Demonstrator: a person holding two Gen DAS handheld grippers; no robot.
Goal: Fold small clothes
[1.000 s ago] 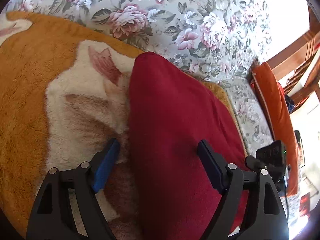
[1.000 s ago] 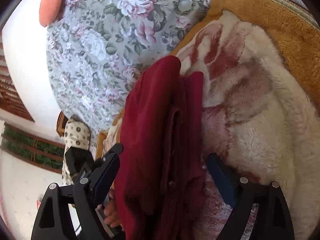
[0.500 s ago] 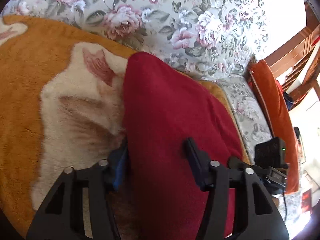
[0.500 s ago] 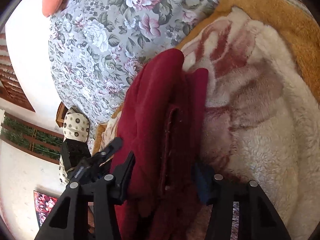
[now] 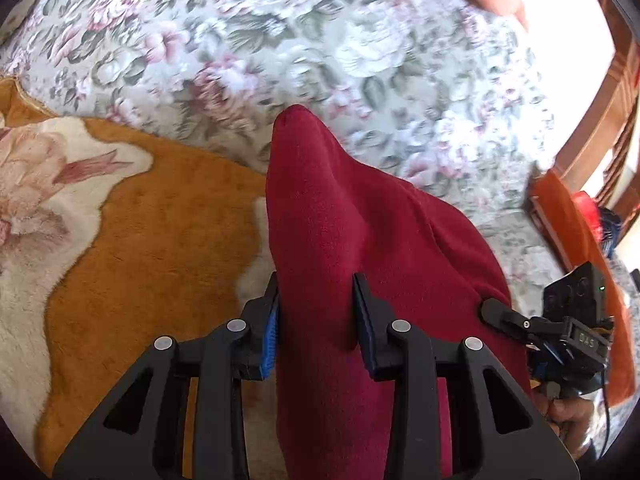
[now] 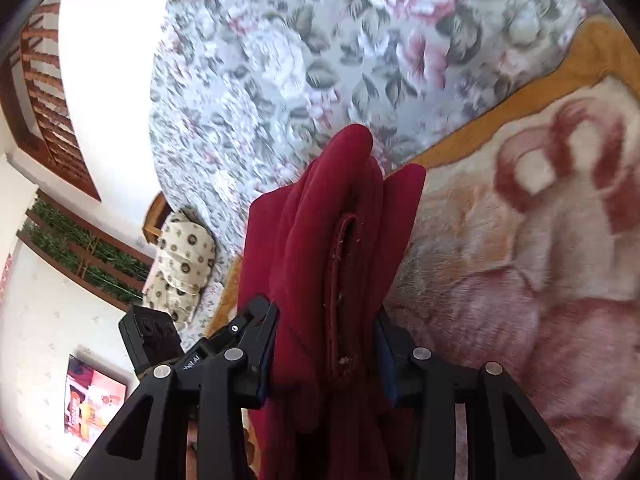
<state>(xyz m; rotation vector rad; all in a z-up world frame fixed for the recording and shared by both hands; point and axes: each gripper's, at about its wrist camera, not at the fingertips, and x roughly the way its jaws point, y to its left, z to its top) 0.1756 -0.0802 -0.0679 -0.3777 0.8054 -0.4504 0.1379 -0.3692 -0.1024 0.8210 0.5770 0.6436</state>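
Observation:
A dark red fleece garment (image 5: 352, 240) is bunched between both grippers and lifted off the blanket. My left gripper (image 5: 318, 312) is shut on one end of it, the cloth rising to a peak ahead of the fingers. My right gripper (image 6: 326, 340) is shut on the other end, where several folded layers and a seam (image 6: 340, 280) show. The right gripper's body (image 5: 576, 320) shows at the right of the left wrist view, and the left gripper's body (image 6: 150, 332) shows at the left of the right wrist view.
An orange and cream fleece blanket (image 5: 132, 248) with a flower pattern (image 6: 520, 240) covers the seat. A floral sofa back (image 5: 320, 48) rises behind. An orange cushion (image 5: 568, 216) lies at the right and a patterned cushion (image 6: 180, 264) at the far end.
Both grippers have closed on the red garment, which lay flat between open jaws one second ago. They have lifted it, so it now hangs bunched above the blanket.

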